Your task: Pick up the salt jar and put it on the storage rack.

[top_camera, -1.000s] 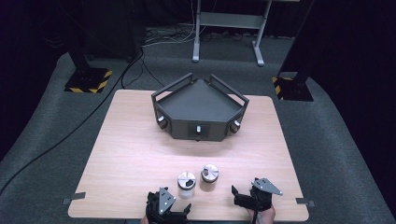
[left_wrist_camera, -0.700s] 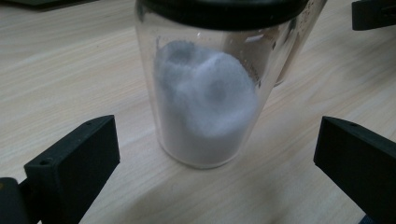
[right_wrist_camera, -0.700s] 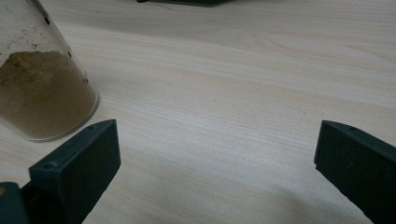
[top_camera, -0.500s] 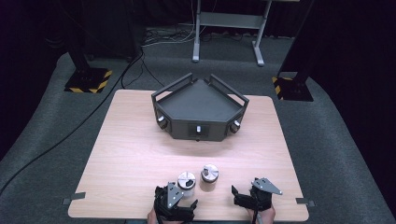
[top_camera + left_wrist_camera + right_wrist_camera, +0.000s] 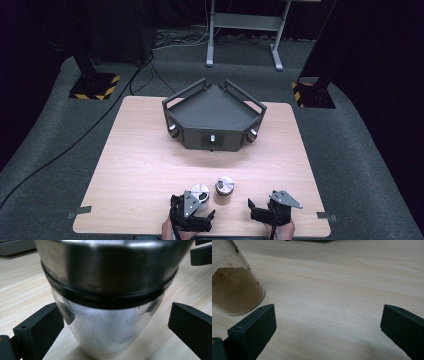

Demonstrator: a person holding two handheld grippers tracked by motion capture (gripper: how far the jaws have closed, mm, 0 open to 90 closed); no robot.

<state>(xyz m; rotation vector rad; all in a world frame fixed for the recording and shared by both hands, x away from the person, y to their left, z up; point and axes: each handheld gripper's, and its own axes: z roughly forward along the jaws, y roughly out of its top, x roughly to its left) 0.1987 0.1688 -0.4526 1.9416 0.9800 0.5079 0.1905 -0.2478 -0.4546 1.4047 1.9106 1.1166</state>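
Observation:
Two small jars with metal lids stand near the table's front edge. The left jar (image 5: 200,192) has a clear body and a steel lid with a black ring (image 5: 107,302). My left gripper (image 5: 194,207) (image 5: 115,322) is open, with one jaw on each side of this jar and a gap on both sides. The right jar (image 5: 224,188) holds brown powder (image 5: 234,290). My right gripper (image 5: 262,206) (image 5: 327,322) is open on bare wood to the right of that jar, with nothing between its jaws.
A dark angular tray (image 5: 215,107) with raised handles and round knobs on its front faces stands at the table's middle back. The wooden table (image 5: 145,160) rests on grey carpet. Stand legs and cables lie beyond it.
My left gripper has moved forward and to the right until its jaws are on both sides of the left jar. The right gripper and both jars have stayed put.

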